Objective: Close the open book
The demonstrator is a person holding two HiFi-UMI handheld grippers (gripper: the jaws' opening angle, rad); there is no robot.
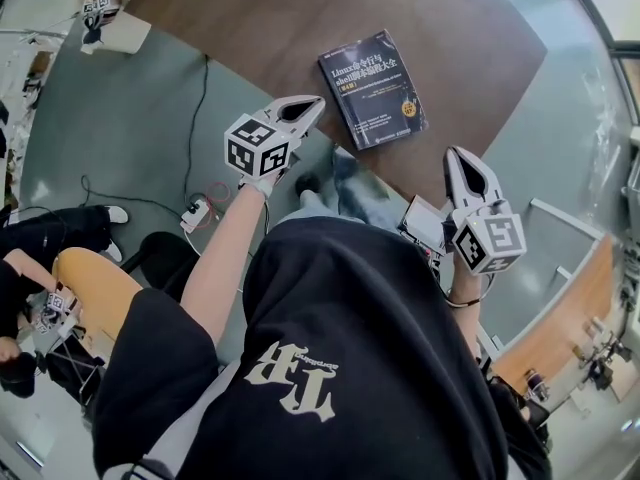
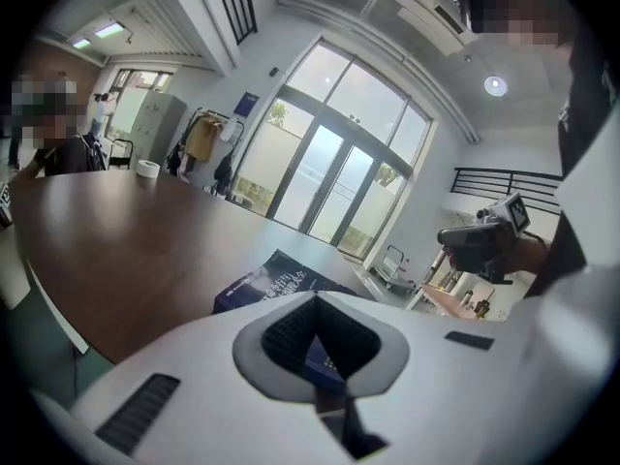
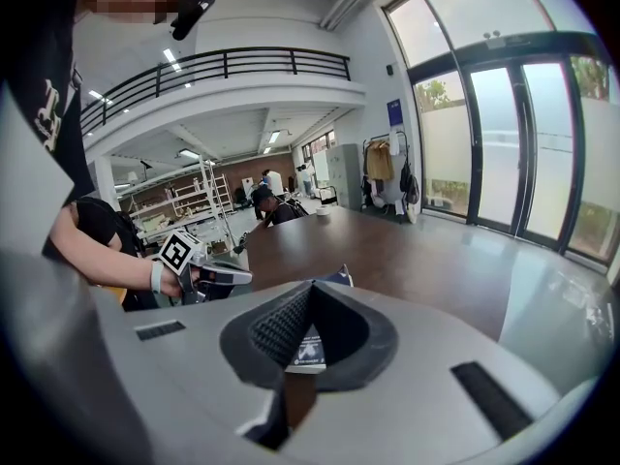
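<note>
A dark blue book (image 1: 372, 88) with white print lies flat and closed, cover up, on the brown table (image 1: 250, 28) near its front edge. My left gripper (image 1: 312, 102) hovers just left of the book, off the table's edge, with its jaws together and nothing held. My right gripper (image 1: 453, 155) hangs to the book's lower right, also shut and empty. The left gripper view shows the book (image 2: 266, 284) just beyond the left gripper (image 2: 315, 298), with the right gripper (image 2: 481, 240) further off. Past the right gripper (image 3: 312, 286), a strip of the book (image 3: 310, 349) shows, and the left gripper (image 3: 208, 276) is at left.
A tape roll (image 2: 147, 169) sits at the table's far end, where a person (image 2: 60, 153) is seated. Another person's marker-cube gripper (image 1: 100, 8) rests at the far corner. A cable (image 1: 195, 98) trails over the grey floor. A white box (image 1: 425, 223) lies by my right hand.
</note>
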